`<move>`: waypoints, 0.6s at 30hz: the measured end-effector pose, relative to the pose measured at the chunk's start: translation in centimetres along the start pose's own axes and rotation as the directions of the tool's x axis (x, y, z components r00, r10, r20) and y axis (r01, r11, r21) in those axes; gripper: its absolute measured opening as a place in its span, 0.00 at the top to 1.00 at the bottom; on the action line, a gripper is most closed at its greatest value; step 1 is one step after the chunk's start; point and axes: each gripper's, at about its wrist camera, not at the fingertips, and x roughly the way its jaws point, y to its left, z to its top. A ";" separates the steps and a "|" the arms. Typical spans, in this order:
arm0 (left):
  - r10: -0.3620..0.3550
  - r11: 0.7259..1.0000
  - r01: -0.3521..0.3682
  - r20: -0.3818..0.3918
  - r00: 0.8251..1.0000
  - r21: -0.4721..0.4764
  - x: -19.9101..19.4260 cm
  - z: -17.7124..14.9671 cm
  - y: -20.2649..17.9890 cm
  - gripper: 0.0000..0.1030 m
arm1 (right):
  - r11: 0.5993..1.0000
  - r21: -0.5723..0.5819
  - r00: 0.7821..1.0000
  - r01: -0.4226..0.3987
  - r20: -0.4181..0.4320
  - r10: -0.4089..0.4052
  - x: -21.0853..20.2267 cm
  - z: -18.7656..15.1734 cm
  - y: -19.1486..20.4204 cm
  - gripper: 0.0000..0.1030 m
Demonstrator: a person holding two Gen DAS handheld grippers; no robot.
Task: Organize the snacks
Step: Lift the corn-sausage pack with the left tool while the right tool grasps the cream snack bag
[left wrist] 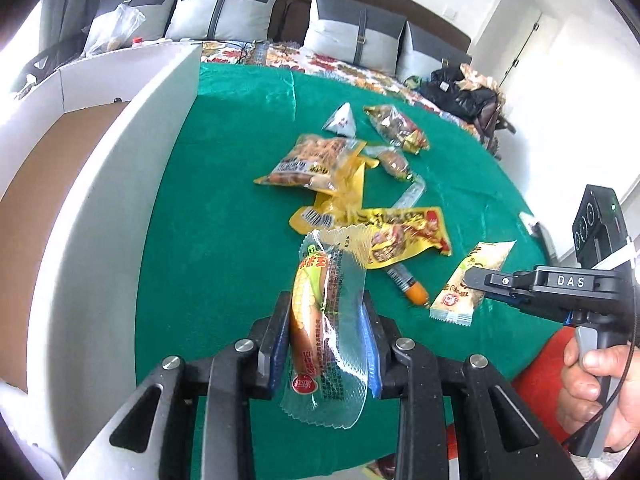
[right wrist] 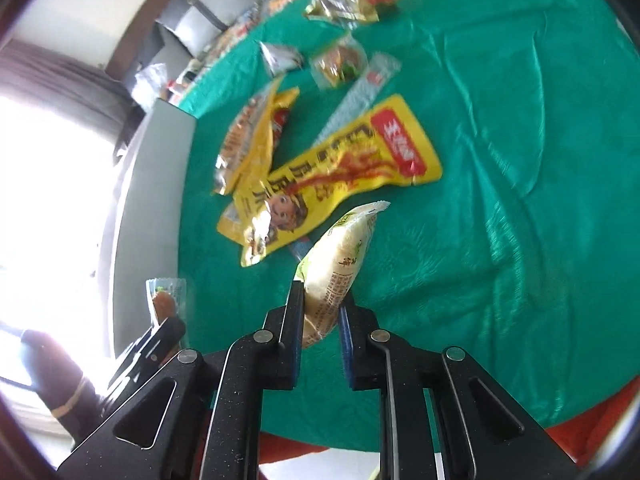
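closest to my left camera, left gripper (left wrist: 326, 336) clenched on a corn sausage in clear wrap (left wrist: 316, 320), held above the near edge of the green tablecloth (left wrist: 224, 200). white cardboard box (left wrist: 120, 184) stands along the cloth's left side, brown inside, just beside the sausage. right gripper (right wrist: 322, 312) pinches a cream packet (right wrist: 340, 264) between its pads, packet lifted off the cloth and tilted. loose pile sits mid-cloth: long yellow pouch with a cartoon face (right wrist: 332, 176), yellow peanut bag (left wrist: 312, 162) next to it and overlapping another yellow wrapper, gold bag (left wrist: 396, 126) farther back, small silver triangle pack (left wrist: 342, 120) beside that. small orange-tipped stick (left wrist: 410, 284) lies near the yellow pouch. right view blurred, fine print unreadable.
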 end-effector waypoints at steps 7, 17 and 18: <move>-0.082 0.984 0.102 0.134 0.988 -0.149 -6.8 2.5 3.1 0.70 | 0.987 -0.159 0.996 -0.014 0.080 0.027 -3.4 0.5 5.7 0.84; 0.229 0.939 -0.163 0.198 0.953 -0.302 -15.1 6.2 14.8 0.70 | 0.809 -0.536 0.964 -0.240 -0.035 0.263 -1.5 -1.8 27.1 0.84; 0.265 0.930 -0.201 0.183 0.947 -0.308 -15.0 6.0 15.8 0.70 | 0.796 -0.555 0.966 -0.239 -0.051 0.255 -0.4 -2.1 28.5 0.84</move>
